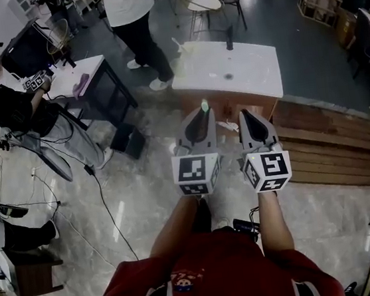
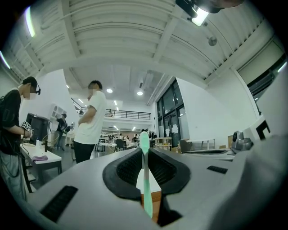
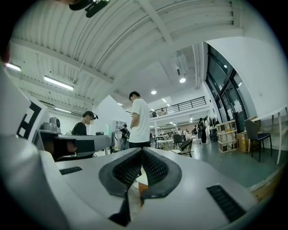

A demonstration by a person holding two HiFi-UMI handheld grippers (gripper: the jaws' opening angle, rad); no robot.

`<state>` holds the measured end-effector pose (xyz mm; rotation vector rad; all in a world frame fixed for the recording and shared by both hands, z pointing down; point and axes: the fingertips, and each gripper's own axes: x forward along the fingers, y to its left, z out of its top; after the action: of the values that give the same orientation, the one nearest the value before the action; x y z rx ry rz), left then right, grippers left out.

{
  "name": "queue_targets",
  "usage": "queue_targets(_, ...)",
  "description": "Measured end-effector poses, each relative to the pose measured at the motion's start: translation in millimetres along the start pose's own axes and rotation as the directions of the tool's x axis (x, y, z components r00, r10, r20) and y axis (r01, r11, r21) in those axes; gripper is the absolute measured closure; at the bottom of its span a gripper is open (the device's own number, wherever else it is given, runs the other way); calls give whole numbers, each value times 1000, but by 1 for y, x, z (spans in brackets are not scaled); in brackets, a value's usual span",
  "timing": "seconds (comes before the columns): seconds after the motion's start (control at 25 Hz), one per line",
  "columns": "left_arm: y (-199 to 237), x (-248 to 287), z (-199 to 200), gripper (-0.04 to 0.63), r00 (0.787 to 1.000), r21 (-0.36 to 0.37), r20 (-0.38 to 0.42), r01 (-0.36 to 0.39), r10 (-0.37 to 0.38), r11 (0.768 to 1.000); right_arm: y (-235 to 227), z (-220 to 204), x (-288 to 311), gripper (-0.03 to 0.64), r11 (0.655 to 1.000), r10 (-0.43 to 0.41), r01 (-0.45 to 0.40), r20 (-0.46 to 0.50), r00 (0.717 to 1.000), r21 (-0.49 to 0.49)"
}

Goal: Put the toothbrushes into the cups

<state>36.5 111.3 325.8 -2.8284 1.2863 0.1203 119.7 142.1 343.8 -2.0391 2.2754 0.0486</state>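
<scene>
Red shirt (image 1: pixel 214 274) and two bare forearms are seen closest, each forearm leading to a marker cube. By the left hand-held gripper (image 1: pixel 202 112) a pale green toothbrush (image 1: pixel 204 105) is clamped between the dark pads, its head poking out just past the tips; in the left gripper view the toothbrush (image 2: pixel 145 179) is seen upright in the closed left hand-held gripper (image 2: pixel 144 150). Just beside it, the right hand-held gripper (image 1: pixel 244 113) is held closed with nothing between its jaws. Ahead of both, a white worktop (image 1: pixel 248 62) is seen, with a dark upright item (image 1: pixel 230 38) at its far edge, too small to identify. Further left, a standing person in white (image 1: pixel 129 10) is visible.
</scene>
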Motion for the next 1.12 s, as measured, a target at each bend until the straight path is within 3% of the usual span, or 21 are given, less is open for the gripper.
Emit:
queue_targets(0.4, 35, 53, -12, 534, 1000, -23, 24, 0, 1, 1000, -15, -14, 62, 588, 999, 7, -7, -8, 1000, -35)
queue_targets(0.76, 106, 114, -15, 534, 1000, -54, 27, -6, 7, 999, -18, -14, 152, 588, 998, -27, 27, -2, 1000, -61)
queue_targets(1.12, 192, 165, -19, 534, 1000, -82, 30, -2, 5, 997, 10, -21, 252, 588, 995, -2, -2, -31, 1000, -101)
